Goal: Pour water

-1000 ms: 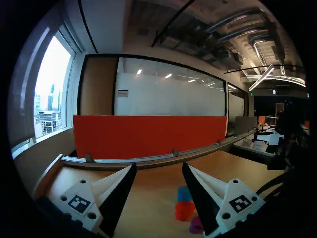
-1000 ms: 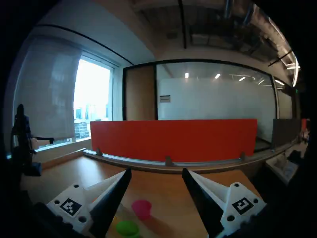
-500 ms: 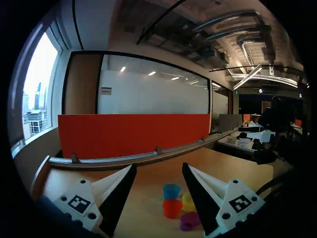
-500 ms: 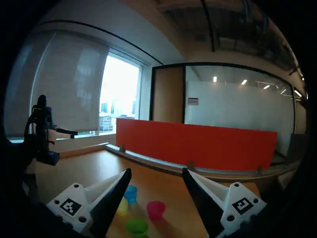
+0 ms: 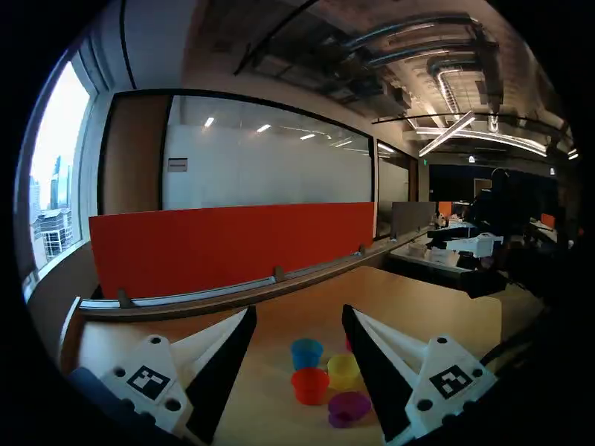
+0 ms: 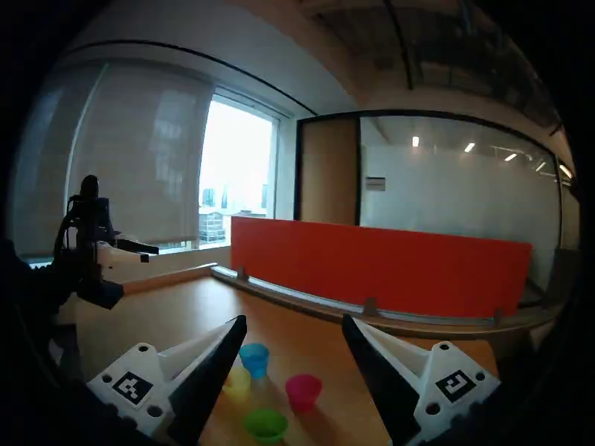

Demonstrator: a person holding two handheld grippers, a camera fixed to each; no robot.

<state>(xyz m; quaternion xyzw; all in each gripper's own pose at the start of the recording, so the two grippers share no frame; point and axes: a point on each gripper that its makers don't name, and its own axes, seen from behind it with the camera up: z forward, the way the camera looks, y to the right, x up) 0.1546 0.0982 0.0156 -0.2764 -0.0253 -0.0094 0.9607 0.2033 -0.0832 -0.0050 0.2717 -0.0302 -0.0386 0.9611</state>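
Left gripper view, how many cups do you get? I count four on the desk [image 5: 416,297], past the spread fingers of the left gripper [image 5: 298,308], which holds nothing: blue cup [image 5: 306,352], orange cup [image 5: 310,385], yellow cup [image 5: 343,369], purple cup [image 5: 348,407]. A pink cup [image 5: 348,343] barely peeks out by one finger.

Re: Right gripper view gives four: blue, yellow half behind a finger, pink, and a green cup [image 6: 265,425]. The right gripper [image 6: 293,320] is also wide apart and empty. Water in any? Can't tell, the insides are too small.
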